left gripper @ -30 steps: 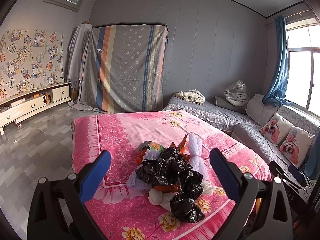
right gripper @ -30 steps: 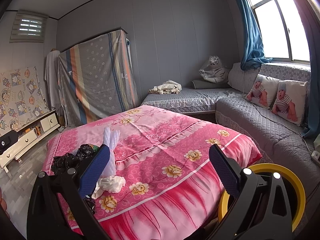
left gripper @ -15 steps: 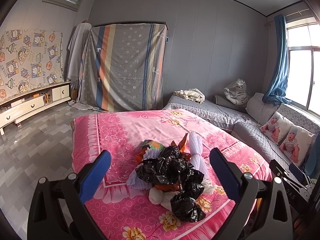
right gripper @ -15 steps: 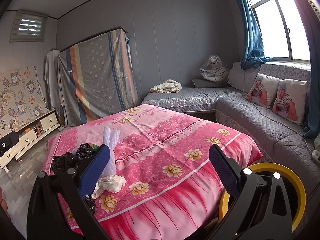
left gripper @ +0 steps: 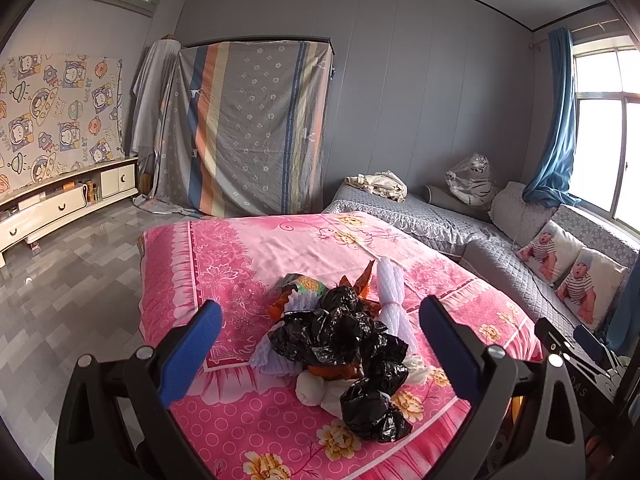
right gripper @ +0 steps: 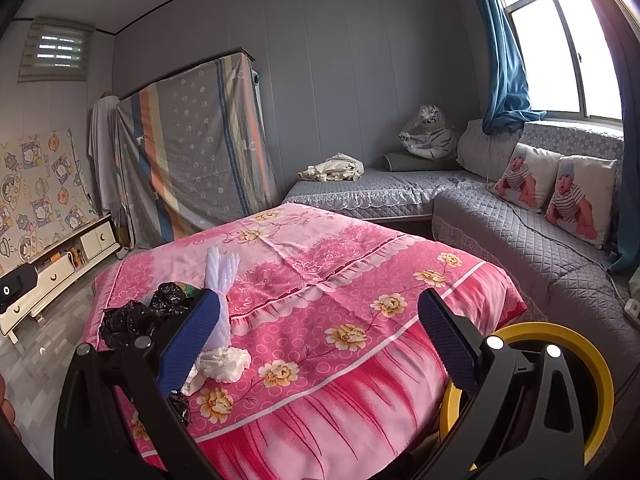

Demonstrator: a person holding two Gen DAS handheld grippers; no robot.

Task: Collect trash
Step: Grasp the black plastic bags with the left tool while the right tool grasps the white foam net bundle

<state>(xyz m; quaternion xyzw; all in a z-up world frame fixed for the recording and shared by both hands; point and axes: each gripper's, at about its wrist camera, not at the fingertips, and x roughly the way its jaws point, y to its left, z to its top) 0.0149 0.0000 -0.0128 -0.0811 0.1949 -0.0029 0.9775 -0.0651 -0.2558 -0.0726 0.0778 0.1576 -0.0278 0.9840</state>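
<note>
Your left gripper (left gripper: 320, 354) stands wide, its blue-padded fingers (left gripper: 191, 354) spread at the lower left and lower right of the left wrist view, holding nothing and touching nothing. Between them, at lower centre of that frame, the trash heap lies on the pink floral bedspread (left gripper: 256, 248): crumpled black plastic bags (left gripper: 340, 336) on top and toward the near edge, a white ribbed foam sleeve (left gripper: 394, 292) along the heap's right side, orange wrapper scraps (left gripper: 362, 278) poking up behind, a green-and-yellow printed packet (left gripper: 304, 284) at the back left, and a wad of white tissue (left gripper: 316, 390) at the front.

Your right gripper (right gripper: 320, 334) is likewise wide and empty. In the right wrist view its left blue finger (right gripper: 188, 340) overlaps the heap at lower left of the frame; whether it touches anything there you cannot tell. The black bags (right gripper: 132, 316) sit at the bedspread's (right gripper: 328, 248) left corner, the white foam sleeve (right gripper: 220, 280) stands just right of them, and the crumpled tissue (right gripper: 224, 364) lies below. A round yellow-rimmed bin (right gripper: 588, 356) shows at lower right, behind the right finger and beside the bed. A grey quilted sofa (right gripper: 520, 232) fills the right side.
</note>
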